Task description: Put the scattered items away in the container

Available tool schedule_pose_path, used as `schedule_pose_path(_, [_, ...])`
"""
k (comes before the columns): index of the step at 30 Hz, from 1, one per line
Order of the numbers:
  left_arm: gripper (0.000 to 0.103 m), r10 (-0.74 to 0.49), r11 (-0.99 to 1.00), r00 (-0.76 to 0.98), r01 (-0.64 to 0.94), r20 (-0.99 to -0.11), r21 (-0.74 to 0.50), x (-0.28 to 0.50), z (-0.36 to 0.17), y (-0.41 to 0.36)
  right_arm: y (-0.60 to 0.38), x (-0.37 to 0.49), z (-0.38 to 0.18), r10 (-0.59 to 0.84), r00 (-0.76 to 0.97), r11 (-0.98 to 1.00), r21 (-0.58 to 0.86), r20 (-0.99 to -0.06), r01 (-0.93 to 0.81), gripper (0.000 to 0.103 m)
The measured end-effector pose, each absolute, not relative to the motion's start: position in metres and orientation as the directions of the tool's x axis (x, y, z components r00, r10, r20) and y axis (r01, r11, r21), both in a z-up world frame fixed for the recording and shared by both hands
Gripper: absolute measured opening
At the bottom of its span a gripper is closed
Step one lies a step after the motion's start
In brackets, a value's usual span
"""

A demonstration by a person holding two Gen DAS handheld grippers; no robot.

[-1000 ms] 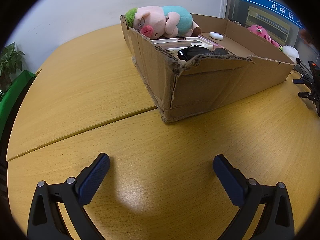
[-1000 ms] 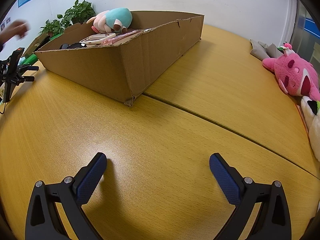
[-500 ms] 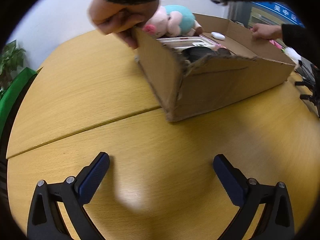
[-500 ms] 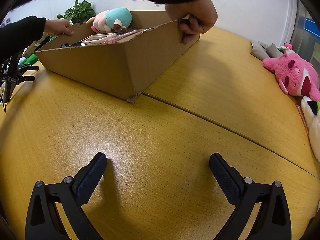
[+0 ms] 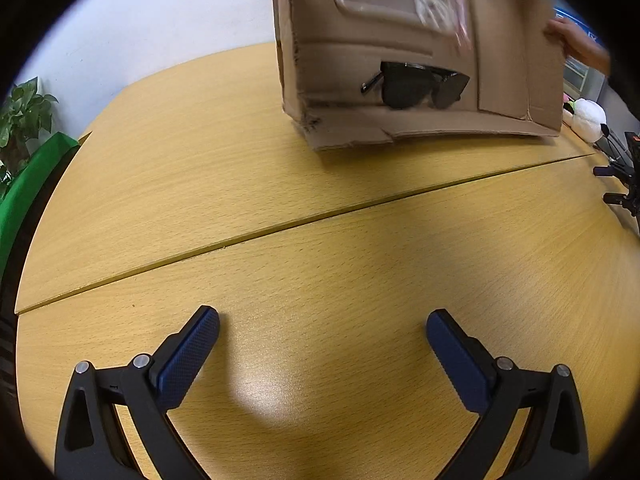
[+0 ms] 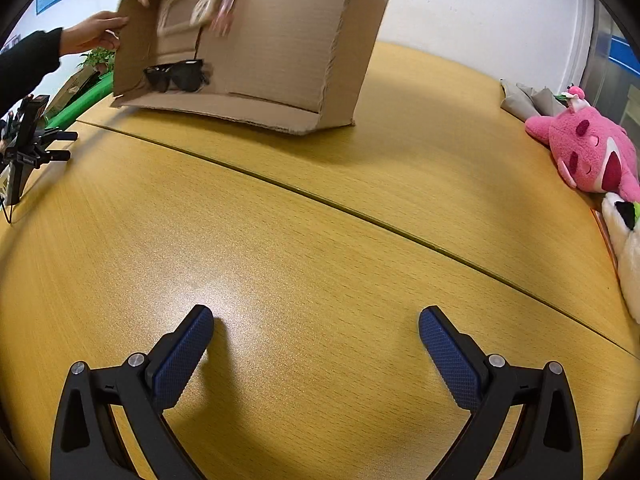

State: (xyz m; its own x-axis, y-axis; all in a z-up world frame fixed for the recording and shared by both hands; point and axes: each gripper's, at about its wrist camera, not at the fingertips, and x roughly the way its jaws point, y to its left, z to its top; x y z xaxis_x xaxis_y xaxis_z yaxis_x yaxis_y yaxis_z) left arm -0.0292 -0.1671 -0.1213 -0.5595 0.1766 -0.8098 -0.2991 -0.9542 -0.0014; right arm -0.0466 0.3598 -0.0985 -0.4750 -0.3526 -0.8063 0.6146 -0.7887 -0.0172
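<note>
The cardboard box [image 5: 500, 80] is tipped by hands [image 6: 94, 32] at the far bench [image 5: 320, 240]; sunglasses [image 5: 416, 84] lie inside; both grippers' jaws are held apart, empty.

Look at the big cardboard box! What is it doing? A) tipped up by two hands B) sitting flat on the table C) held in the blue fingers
A: a hand grips each side of the cardboard box, which is tilted so the sunglasses slide down.

wood table [image 6: 320, 208], seam running across. pink plush [image 6: 588, 156] at its right edge, white plush [image 6: 628, 256] just beside. potted plant [image 5: 20, 120] far left, green board [image 5: 36, 172] below it.
</note>
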Motion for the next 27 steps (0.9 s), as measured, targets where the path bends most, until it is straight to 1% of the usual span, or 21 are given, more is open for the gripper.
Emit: schedule_pose_path(27, [0.103, 0.177, -0.954, -0.560, -0.300, -0.810, -0.001, -0.0215, -0.1182, -0.1612, 0.3591, -0.0522, -0.0972, -0.353, -0.475, -0.788, -0.017, -0.806, 0.615, 0.103])
